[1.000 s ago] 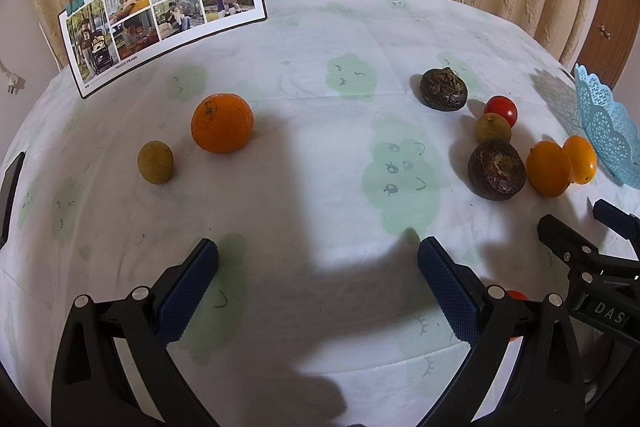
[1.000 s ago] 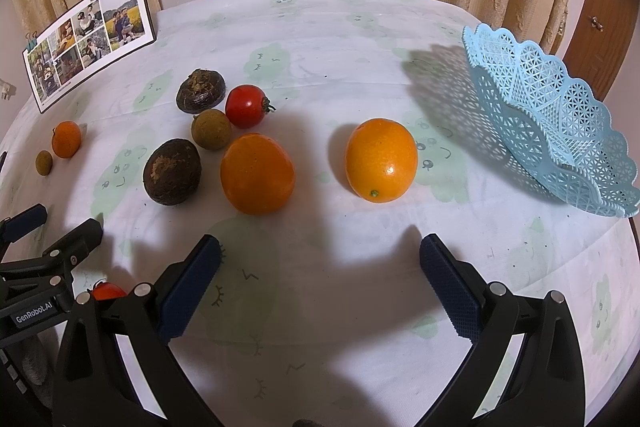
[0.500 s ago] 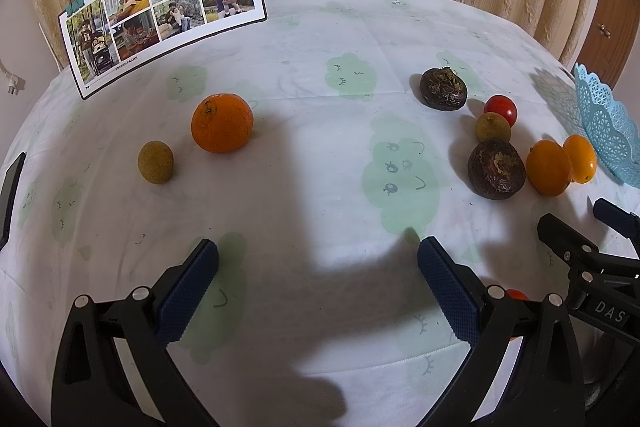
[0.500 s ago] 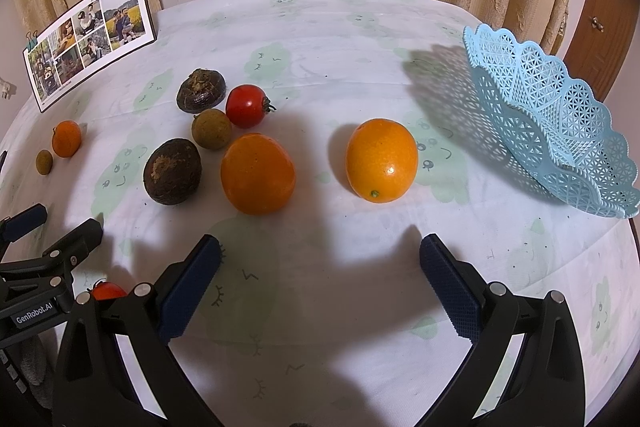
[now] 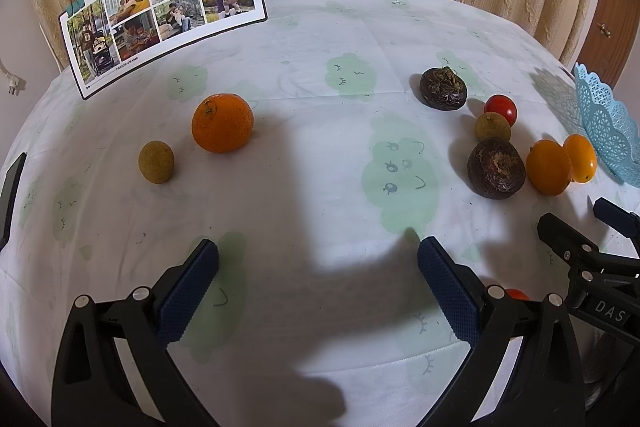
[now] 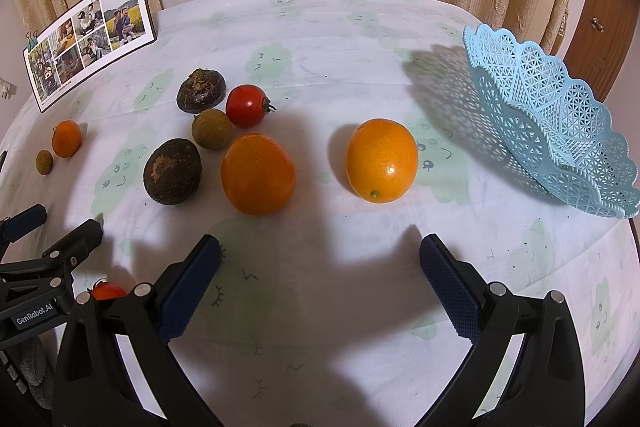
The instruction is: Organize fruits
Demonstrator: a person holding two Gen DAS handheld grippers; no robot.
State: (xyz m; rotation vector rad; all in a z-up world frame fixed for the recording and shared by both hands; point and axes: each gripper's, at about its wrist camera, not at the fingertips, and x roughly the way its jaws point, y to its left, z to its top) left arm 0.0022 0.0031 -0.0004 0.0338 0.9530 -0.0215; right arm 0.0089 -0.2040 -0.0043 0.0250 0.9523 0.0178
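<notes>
My left gripper [image 5: 318,253] is open over bare tablecloth, short of an orange mandarin [image 5: 222,123] and a small brown-green fruit [image 5: 156,162]. My right gripper [image 6: 320,251] is open too, just short of two oranges [image 6: 258,174] [image 6: 381,160]. Behind them lie two dark wrinkled fruits [image 6: 172,171] [image 6: 201,91], a brown-green fruit [image 6: 211,128] and a red tomato [image 6: 245,106]. A light blue lattice basket [image 6: 560,131] stands at the right, with nothing seen in it. Another small red fruit [image 6: 107,291] lies between the grippers, partly hidden.
A photo collage card [image 5: 160,11] stands clipped at the back left of the round table [image 5: 320,39]. Beige curtains hang behind. A wooden door [image 6: 596,23] is at the far right. The table edge runs close below both grippers.
</notes>
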